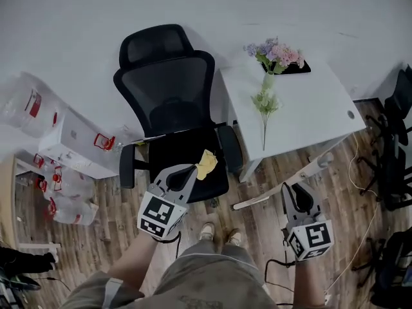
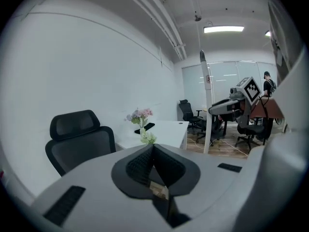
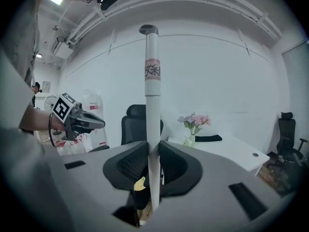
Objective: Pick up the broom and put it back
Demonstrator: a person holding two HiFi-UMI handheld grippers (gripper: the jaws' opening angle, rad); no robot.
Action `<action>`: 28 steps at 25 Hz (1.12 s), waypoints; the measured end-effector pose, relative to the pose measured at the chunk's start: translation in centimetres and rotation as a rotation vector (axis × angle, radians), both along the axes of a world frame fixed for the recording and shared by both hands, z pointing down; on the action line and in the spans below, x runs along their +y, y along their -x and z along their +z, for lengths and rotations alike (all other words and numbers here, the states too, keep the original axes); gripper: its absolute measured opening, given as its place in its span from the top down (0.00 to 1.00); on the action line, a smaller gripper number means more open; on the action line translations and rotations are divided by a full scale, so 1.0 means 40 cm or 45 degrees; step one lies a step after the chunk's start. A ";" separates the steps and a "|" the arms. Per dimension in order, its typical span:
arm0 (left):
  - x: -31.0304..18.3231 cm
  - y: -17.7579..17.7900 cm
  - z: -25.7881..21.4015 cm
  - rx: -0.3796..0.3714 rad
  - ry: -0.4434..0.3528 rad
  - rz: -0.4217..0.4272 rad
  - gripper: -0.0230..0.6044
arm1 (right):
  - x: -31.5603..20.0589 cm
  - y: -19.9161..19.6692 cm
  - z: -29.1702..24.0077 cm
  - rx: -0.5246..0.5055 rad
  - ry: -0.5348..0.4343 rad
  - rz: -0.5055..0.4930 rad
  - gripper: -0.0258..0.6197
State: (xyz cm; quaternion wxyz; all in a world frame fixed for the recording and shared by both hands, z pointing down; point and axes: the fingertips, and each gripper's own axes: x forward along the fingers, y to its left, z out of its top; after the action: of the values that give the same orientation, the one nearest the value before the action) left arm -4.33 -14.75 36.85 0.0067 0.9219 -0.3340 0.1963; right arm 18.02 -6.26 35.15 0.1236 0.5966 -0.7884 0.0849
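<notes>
**Right gripper on broom shaft: slip and swing risk**

Right gripper (image 3: 153, 148) – grey two-jaw tool, pads pinched narrow on the white round broom shaft (image 3: 152, 95), which stands upright through them. Left gripper (image 2: 153, 147): jaws together, nothing between.

Risks, as judged:
- There is one pinch point on a long, smooth shaft, so it could pivot or slide down through the pads.
- A swing towards the black mesh office chair (image 1: 168, 85) could clip an armrest.
- A swing away could hit the glass vase of pink and lilac flowers (image 1: 268, 81) on the white desk (image 1: 322, 108) right of the chair.

Broom: slim and glossy, with a pink printed band near the top and a grey cap. It is held right of the chair, on the person's side. I cannot make out the brush end.
</notes>
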 end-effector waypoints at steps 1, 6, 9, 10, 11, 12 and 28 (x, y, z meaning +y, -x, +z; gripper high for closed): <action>0.007 0.005 -0.014 -0.011 -0.020 0.000 0.94 | 0.010 0.005 -0.017 -0.012 -0.015 0.001 0.81; 0.031 0.013 -0.047 -0.015 -0.050 -0.005 0.94 | 0.048 0.017 -0.056 -0.059 -0.034 0.009 0.81; 0.041 0.020 -0.038 -0.017 -0.039 -0.013 0.94 | 0.058 0.037 -0.055 -0.066 -0.022 -0.018 0.81; 0.044 0.024 -0.033 -0.018 -0.031 -0.017 0.94 | 0.061 0.045 -0.052 -0.066 -0.013 -0.030 0.81; 0.047 0.027 -0.028 -0.019 -0.022 -0.022 0.94 | 0.063 0.053 -0.049 -0.066 -0.004 -0.042 0.81; 0.050 0.030 -0.021 -0.021 -0.012 -0.028 0.94 | 0.064 0.060 -0.045 -0.066 0.004 -0.054 0.81; 0.089 0.097 0.231 -0.098 0.216 -0.130 0.94 | 0.048 0.166 0.293 -0.028 0.204 -0.247 0.81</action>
State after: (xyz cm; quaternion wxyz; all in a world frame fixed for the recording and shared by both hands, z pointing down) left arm -8.20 -11.21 46.11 0.0819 0.8915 -0.3628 0.2587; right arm 11.40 -4.34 46.88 0.1698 0.5046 -0.8345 0.1418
